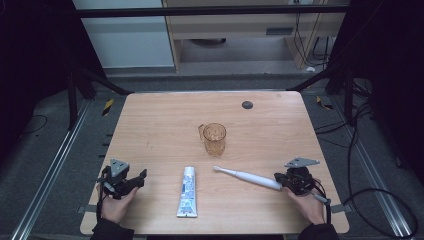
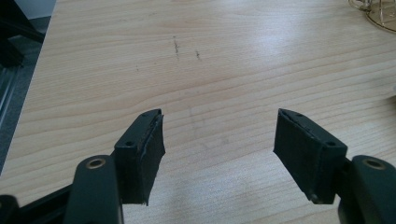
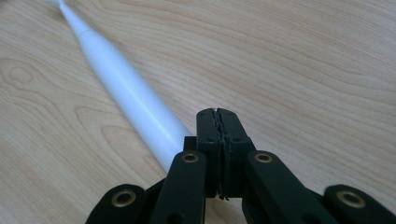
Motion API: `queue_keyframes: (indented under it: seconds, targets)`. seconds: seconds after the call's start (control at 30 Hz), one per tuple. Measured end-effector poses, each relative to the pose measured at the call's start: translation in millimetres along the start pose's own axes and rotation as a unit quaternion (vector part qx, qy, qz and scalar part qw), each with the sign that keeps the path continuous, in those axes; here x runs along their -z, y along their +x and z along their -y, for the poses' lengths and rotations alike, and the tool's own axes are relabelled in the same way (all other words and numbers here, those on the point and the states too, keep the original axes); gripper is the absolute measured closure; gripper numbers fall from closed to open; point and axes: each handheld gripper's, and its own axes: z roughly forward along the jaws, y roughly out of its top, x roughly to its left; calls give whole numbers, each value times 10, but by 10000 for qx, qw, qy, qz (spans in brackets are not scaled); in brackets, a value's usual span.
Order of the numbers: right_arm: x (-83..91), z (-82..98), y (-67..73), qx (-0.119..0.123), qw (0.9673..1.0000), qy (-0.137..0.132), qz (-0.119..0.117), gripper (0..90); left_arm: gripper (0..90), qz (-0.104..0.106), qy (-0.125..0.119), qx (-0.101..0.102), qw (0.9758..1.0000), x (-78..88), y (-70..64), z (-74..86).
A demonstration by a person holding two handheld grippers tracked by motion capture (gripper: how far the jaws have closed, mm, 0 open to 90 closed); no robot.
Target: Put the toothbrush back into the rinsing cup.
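A white electric toothbrush [image 1: 247, 176] lies on the wooden table [image 1: 165, 125], its brush head pointing left toward the middle. My right gripper [image 1: 278, 178] rests at its thick end with the jaws pressed together and nothing between them. In the right gripper view the toothbrush [image 3: 126, 93] runs along the left side of my right gripper [image 3: 217, 112] and passes beneath it. My left gripper [image 1: 137, 181] sits at the near left, open and holding nothing. In the left gripper view my left gripper [image 2: 219, 116] has bare wood between its jaws.
An amber glass mug [image 1: 215, 138] stands at the table's middle; its rim shows at the top right of the left gripper view [image 2: 379, 11]. A white toothpaste tube [image 1: 188, 191] lies lengthwise near the front edge. A small dark round disc [image 1: 247, 104] sits near the far edge.
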Motion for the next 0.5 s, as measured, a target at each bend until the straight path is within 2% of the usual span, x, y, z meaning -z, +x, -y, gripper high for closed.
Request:
queue_keyframes:
  seconds: [0.5]
  targets:
    - [29, 31, 119, 70, 9999, 52, -101, 878, 313, 29, -11, -34, 10000, 2, -5, -2]
